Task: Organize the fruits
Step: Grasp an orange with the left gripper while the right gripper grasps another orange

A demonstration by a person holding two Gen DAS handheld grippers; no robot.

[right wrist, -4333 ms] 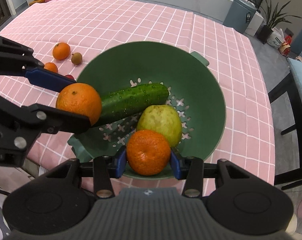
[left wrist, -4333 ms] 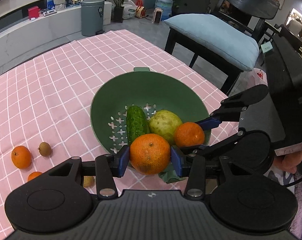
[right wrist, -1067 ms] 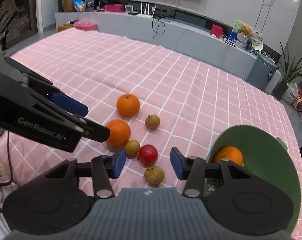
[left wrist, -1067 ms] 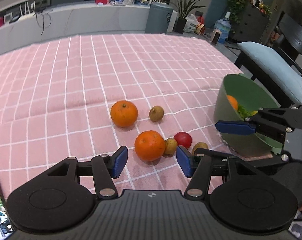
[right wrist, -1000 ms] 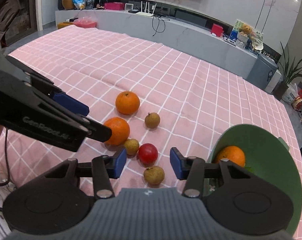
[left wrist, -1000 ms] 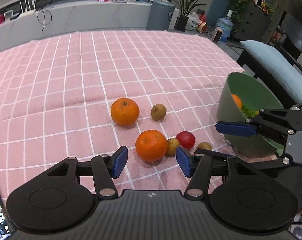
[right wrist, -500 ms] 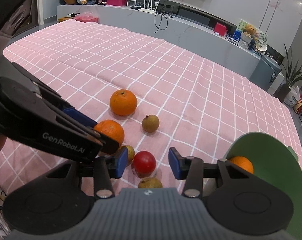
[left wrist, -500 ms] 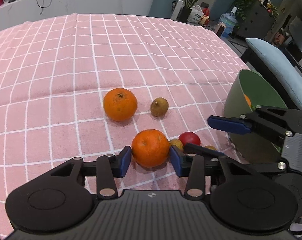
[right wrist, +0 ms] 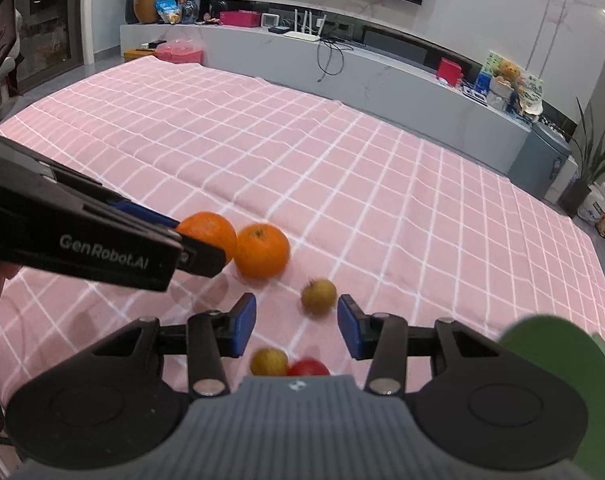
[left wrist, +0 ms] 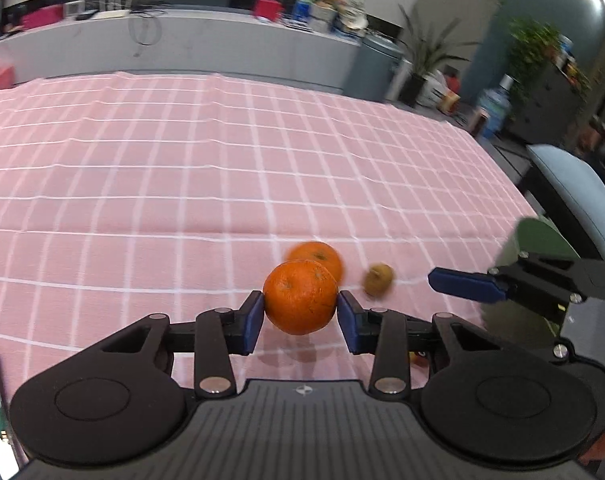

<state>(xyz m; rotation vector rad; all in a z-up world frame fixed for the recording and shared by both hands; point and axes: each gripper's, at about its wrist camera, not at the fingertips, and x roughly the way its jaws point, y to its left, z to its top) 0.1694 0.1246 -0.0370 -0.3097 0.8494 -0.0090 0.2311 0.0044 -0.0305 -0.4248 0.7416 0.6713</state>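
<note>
My left gripper (left wrist: pixel 300 314) has its blue pads pressed on both sides of an orange (left wrist: pixel 300 303), jaws still closing, and the fruit hangs just above the pink checked cloth with its shadow beneath. A second orange (left wrist: pixel 316 255) and a small brown fruit (left wrist: pixel 378 276) lie behind it. In the right wrist view my right gripper (right wrist: pixel 297 330) stands open with nothing between its pads. The brown fruit (right wrist: pixel 318 296) lies just beyond its tips, and a yellowish fruit (right wrist: pixel 268 362) and a red fruit (right wrist: pixel 308 368) lie under its base. The held orange (right wrist: pixel 210 232) shows at the left gripper's fingertips.
The green colander (right wrist: pixel 542 360) stands at the table's right edge, partly hidden by the right gripper; its rim (left wrist: pixel 538 236) also shows in the left wrist view. A chair with a blue cushion (left wrist: pixel 574 184) stands beyond that edge. Open cloth stretches to the far side.
The left jaws closed onto the nearer orange and raised it off the cloth. The right gripper moved forward over the small fruits, still open; the red and yellowish ones now sit under its base.
</note>
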